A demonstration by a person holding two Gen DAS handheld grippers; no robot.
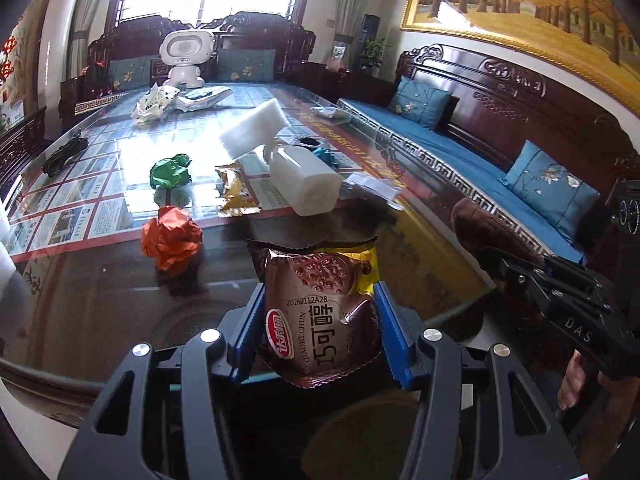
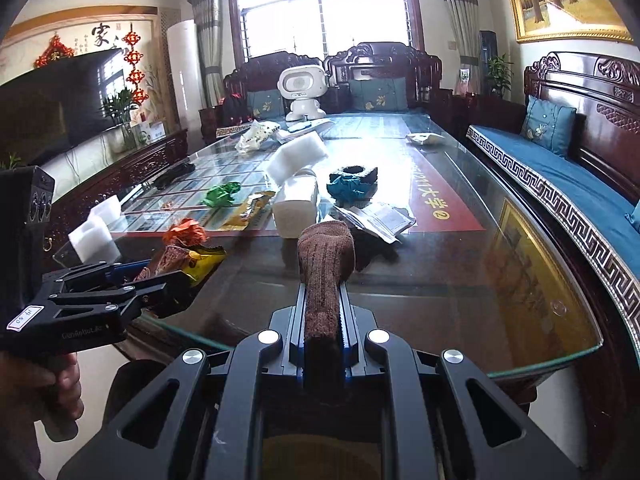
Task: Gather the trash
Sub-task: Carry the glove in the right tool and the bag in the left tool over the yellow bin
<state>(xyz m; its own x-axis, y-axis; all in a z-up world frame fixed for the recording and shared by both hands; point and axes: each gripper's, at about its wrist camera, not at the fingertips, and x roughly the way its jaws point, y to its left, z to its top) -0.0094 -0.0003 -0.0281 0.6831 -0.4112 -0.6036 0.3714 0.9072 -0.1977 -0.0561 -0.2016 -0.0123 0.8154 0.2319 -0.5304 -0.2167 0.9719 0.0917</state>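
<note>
Gripping a brown snack wrapper [image 1: 320, 316] between its blue pads, my left claw [image 1: 320, 334] holds it above the near edge of the glass table [image 1: 100, 300]. Farther right, my right claw [image 2: 323, 320] is pinched nearly closed on a brown sock [image 2: 326, 264], also off the tabletop.

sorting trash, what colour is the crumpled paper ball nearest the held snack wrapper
Orange crumpled paper ball; left wrist view.

Bare glass table [image 2: 460, 280] near right; orange paper ball [image 1: 171, 241], tissue pack [image 1: 306, 178] ahead.
</note>
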